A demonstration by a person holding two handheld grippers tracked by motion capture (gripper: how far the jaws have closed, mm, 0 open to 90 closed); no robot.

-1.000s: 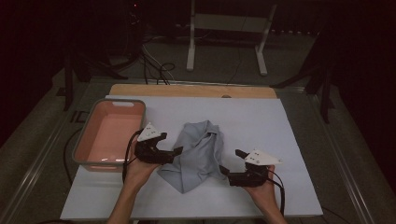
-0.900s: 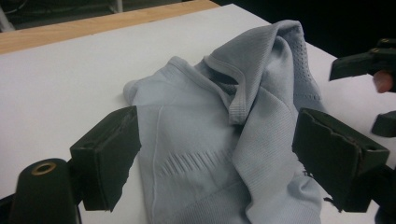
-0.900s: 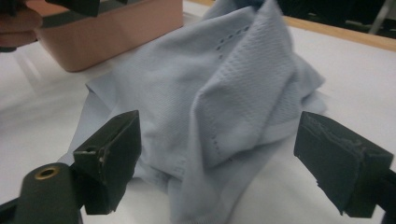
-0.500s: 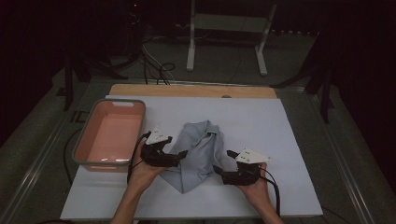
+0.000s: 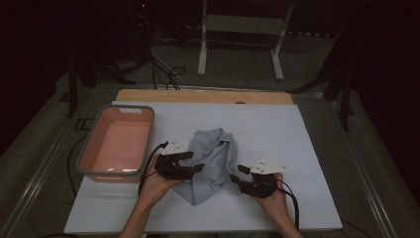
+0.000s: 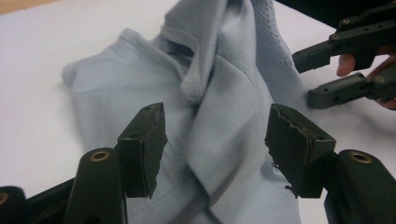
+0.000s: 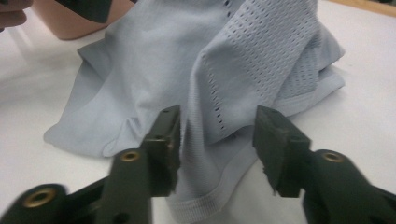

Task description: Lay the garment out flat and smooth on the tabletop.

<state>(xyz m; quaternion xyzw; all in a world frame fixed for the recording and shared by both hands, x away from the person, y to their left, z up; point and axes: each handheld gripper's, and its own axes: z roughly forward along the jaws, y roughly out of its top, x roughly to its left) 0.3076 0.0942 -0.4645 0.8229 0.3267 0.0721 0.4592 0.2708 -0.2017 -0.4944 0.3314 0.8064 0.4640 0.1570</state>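
Left of centre frame in the high view: salmon-pink plastic tub with grey rim (image 5: 84, 157), sitting on the white table sheet (image 5: 277, 129). My left gripper (image 5: 196, 168), jaws spread, hovers over the left edge of the crumpled pale-blue knit shirt (image 5: 214, 158) at centre frame. My right gripper (image 5: 234, 178), lower right of the shirt, jaws also spread, straddling its perforated hem fold.

My right hand-held gripper (image 7: 217, 144) blurs at its base, the shirt's (image 7: 196, 84) near hem runs off frame, and its folds hide the underside.
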